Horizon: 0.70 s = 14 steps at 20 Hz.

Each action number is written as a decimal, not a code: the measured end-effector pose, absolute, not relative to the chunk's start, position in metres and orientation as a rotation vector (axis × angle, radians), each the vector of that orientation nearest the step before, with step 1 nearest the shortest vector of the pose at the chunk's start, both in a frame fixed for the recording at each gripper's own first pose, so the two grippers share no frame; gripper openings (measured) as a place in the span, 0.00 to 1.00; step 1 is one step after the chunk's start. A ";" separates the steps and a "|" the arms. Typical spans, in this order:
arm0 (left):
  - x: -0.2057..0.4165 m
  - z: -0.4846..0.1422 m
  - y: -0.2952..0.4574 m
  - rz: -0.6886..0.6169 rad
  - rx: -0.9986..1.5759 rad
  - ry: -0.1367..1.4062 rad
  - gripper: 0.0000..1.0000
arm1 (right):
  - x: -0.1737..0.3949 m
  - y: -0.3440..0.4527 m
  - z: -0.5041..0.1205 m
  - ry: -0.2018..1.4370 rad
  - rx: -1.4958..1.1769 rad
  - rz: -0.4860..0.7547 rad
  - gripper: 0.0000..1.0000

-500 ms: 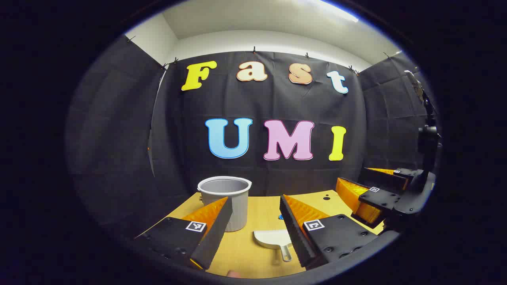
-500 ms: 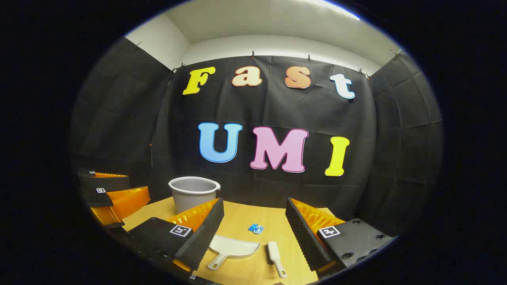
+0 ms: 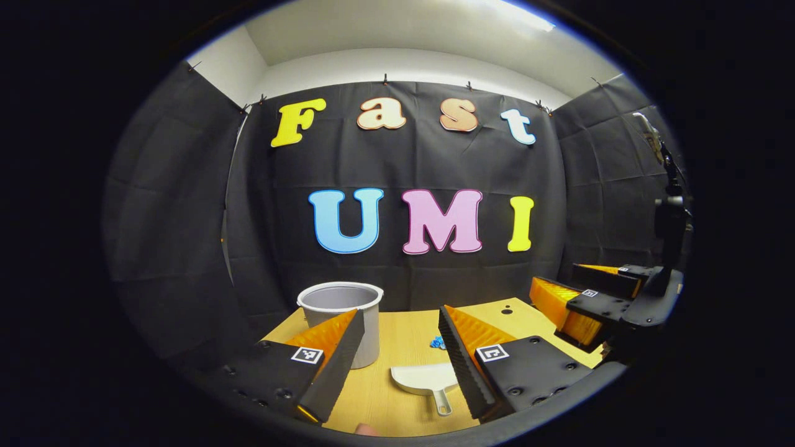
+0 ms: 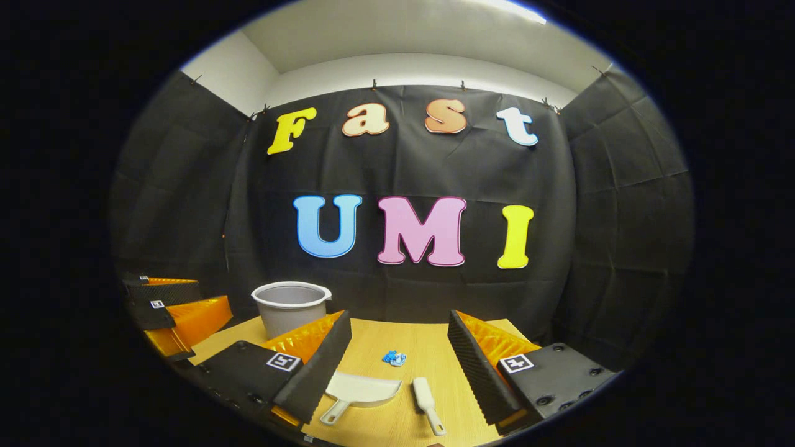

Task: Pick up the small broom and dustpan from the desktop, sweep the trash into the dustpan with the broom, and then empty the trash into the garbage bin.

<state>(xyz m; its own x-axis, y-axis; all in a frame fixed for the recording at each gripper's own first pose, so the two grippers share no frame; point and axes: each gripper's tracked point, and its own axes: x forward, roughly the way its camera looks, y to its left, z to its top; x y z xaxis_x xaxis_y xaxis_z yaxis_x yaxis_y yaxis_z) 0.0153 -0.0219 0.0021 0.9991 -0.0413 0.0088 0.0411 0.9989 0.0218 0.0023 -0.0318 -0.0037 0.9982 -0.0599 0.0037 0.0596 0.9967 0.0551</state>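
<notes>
A white dustpan (image 3: 425, 379) (image 4: 360, 392) lies on the wooden desktop (image 3: 404, 332) (image 4: 428, 347), its handle toward me. A small white broom (image 4: 427, 404) rests just right of it. Blue crumpled trash (image 4: 394, 357) (image 3: 437, 342) sits farther back. The grey garbage bin (image 3: 345, 318) (image 4: 289, 305) stands at the back left. My left gripper (image 3: 397, 363) hovers open above the dustpan, its fingers wide apart with nothing between them. My right gripper (image 4: 397, 366) is open too, above the dustpan and broom. The right gripper (image 3: 587, 298) appears off to the right in the left gripper view, and the left gripper (image 4: 174, 307) at the left in the right gripper view.
Black cloth walls close the booth on three sides behind the desk. A small dark hole (image 3: 508, 310) marks the desktop at the back right. A black stand with a mounted device (image 3: 667, 217) rises at the far right.
Both views have shifted slightly, so the dustpan, broom and bin sit a little lower-left in the frames. Both grippers stay open and hold nothing.
</notes>
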 end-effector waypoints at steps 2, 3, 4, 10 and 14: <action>0.017 0.001 -0.026 -0.054 0.017 -0.010 0.72 | 0.003 -0.036 -0.011 0.007 0.026 -0.073 0.97; 0.017 -0.002 -0.028 -0.065 0.014 -0.009 0.72 | 0.002 -0.037 -0.016 0.019 0.016 -0.074 0.97; 0.018 -0.002 -0.030 -0.075 0.012 -0.011 0.72 | 0.001 -0.036 -0.018 0.027 0.014 -0.072 0.97; 0.023 -0.007 -0.033 -0.092 0.018 0.008 0.72 | 0.000 -0.029 -0.017 0.030 0.006 -0.058 1.00; 0.025 -0.004 -0.032 -0.086 -0.002 -0.004 0.72 | 0.003 -0.029 -0.017 0.038 0.011 -0.050 1.00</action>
